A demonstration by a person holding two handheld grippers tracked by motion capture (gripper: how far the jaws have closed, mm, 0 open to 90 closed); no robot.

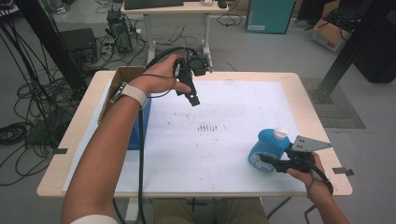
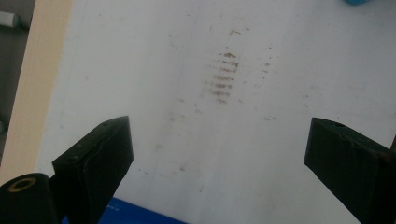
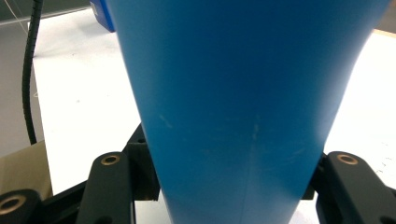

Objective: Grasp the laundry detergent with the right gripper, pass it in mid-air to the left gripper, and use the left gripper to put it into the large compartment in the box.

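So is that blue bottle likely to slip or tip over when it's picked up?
Probably somewhat slippery: the blue bottle looks like smooth, glossy plastic. It seems rigid, since the right gripper clamps its sides with no visible denting. It tapers toward the white cap, so squeezed there it might slide.

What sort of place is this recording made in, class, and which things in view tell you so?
Most likely a lab or workshop, not a home. Loose cables sprawl over the grey floor, a desk with a keyboard stands behind the table, and black metal frame struts rise beside it.
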